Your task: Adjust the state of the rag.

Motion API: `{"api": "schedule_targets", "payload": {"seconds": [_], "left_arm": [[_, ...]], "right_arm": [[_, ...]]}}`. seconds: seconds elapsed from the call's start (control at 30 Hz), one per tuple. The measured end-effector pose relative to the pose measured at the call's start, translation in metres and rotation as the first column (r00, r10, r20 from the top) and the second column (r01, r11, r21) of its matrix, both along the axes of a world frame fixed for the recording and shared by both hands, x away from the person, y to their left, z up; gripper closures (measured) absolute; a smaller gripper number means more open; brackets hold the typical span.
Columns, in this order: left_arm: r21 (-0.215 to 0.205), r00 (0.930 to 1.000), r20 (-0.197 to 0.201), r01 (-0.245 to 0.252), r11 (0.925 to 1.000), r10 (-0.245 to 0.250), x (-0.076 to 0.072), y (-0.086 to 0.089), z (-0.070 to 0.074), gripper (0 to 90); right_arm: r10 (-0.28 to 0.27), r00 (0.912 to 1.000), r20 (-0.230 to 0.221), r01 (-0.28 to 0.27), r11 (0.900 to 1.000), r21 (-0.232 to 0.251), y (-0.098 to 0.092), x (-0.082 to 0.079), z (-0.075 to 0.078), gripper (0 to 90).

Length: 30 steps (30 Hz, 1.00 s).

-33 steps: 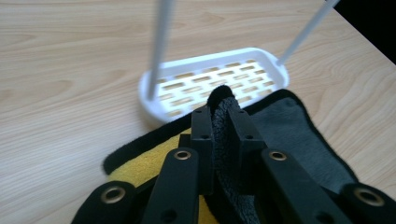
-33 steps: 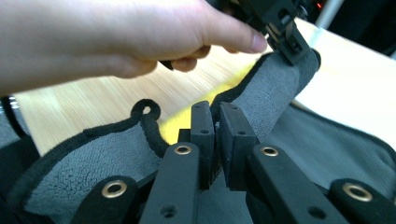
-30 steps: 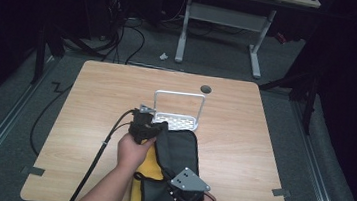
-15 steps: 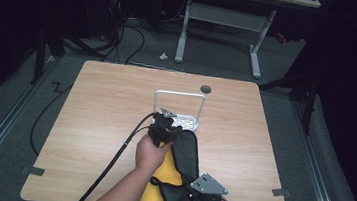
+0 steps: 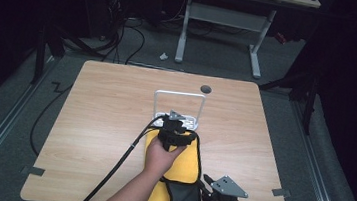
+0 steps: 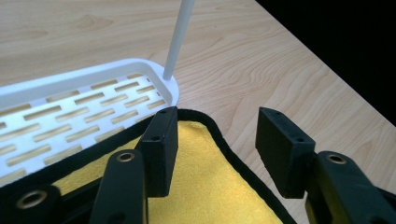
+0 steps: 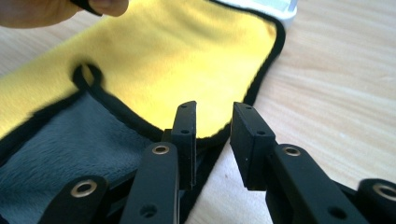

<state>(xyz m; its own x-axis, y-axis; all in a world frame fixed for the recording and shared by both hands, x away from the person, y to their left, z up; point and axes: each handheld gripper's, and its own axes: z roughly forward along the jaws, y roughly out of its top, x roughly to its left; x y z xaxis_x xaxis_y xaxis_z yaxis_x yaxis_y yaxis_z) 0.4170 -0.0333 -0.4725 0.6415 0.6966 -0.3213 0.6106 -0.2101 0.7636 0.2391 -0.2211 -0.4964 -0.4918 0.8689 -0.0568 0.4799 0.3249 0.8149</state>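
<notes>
- The jaws of the left gripper (image 6: 212, 144) have just been opening and now stand wide apart, with the far corner of the yellow cloth (image 6: 205, 186) lying slack between them, unpinched.
- The jaws of the right gripper (image 7: 212, 140) have also just been opening; a narrow gap shows, and the cloth's black hem lies under it, not pressed.
- The yellow cloth lies flat near the middle of the tabletop's (image 5: 104, 118) near edge, its grey side folded up there.
- Its far end overlaps the rim of the white slotted rack (image 6: 84, 100), at the tabletop's centre.
</notes>
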Motion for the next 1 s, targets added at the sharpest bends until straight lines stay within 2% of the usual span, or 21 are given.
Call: {"api": "schedule_targets", "payload": {"seconds": [0.1,0.17,0.23,0.37,0.43,0.5,0.6,0.67,0.7,0.8,0.87,0.93,1.0], "left_arm": [[0.013,0.9997,0.026,0.001,0.9999,-0.001,-0.005,0.016,0.006,49.7],[0.032,0.9993,0.037,-0.007,0.9995,0.006,-0.008,0.029,0.005,51.7],[0.072,0.9986,0.048,-0.024,0.9972,0.02,-0.016,0.047,0.0,53.6],[0.129,0.9984,0.031,-0.05,0.9904,0.047,-0.035,0.082,-0.021,55.0],[0.144,0.9977,0.034,-0.063,0.9876,0.059,-0.048,0.096,-0.03,55.1],[0.163,0.9982,0.035,-0.054,0.9852,0.049,-0.057,0.105,-0.038,55.0],[0.222,0.9988,0.046,-0.027,0.9746,0.017,-0.065,0.103,-0.047,54.4],[0.236,0.9988,0.048,-0.02,0.9715,0.009,-0.064,0.099,-0.049,54.1],[0.24,0.9986,0.052,-0.019,0.9706,0.007,-0.064,0.098,-0.05,54.1],[0.238,0.9986,0.05,-0.026,0.9709,0.015,-0.062,0.096,-0.052,54.3],[0.232,0.9985,0.05,-0.032,0.9721,0.021,-0.061,0.096,-0.052,53.8],[0.212,0.9974,0.055,-0.058,0.9755,0.047,-0.057,0.099,-0.051,52.3],[0.17,0.9961,0.037,-0.085,0.9817,0.08,-0.049,0.105,-0.05,51.6]], "right_arm": [[0.012,0.9999,0.009,-0.012,1.0,-0.004,0.003,-0.001,0.001,71.6],[0.025,0.9997,0.004,-0.025,1.0,0.0,0.007,0.001,0.002,71.6],[0.038,0.9993,0.003,-0.038,0.999,0.002,0.013,0.004,0.004,71.7],[0.084,0.9963,-0.019,-0.084,0.996,-0.013,0.036,0.016,0.003,71.8],[0.098,0.9942,-0.045,-0.099,0.995,-0.023,0.048,0.026,-0.001,72.0],[0.099,0.9915,-0.084,-0.101,0.994,-0.029,0.058,0.037,-0.008,72.5],[0.109,0.9842,-0.14,-0.118,0.991,-0.063,0.066,0.046,-0.015,73.7],[0.123,0.979,-0.162,-0.139,0.986,-0.088,0.065,0.04,-0.017,73.9],[0.128,0.9789,-0.159,-0.144,0.985,-0.091,0.06,0.032,-0.017,74.0],[0.118,0.9808,-0.155,-0.131,0.989,-0.073,0.035,-0.002,-0.011,74.0],[0.088,0.9841,-0.154,-0.099,0.993,-0.063,0.017,-0.021,-0.008,73.9],[0.06,0.9886,-0.138,-0.068,0.996,-0.059,0.003,-0.032,-0.004,73.3],[0.039,0.9925,-0.116,-0.046,0.997,-0.058,-0.003,-0.029,0.0,73.0]]}}
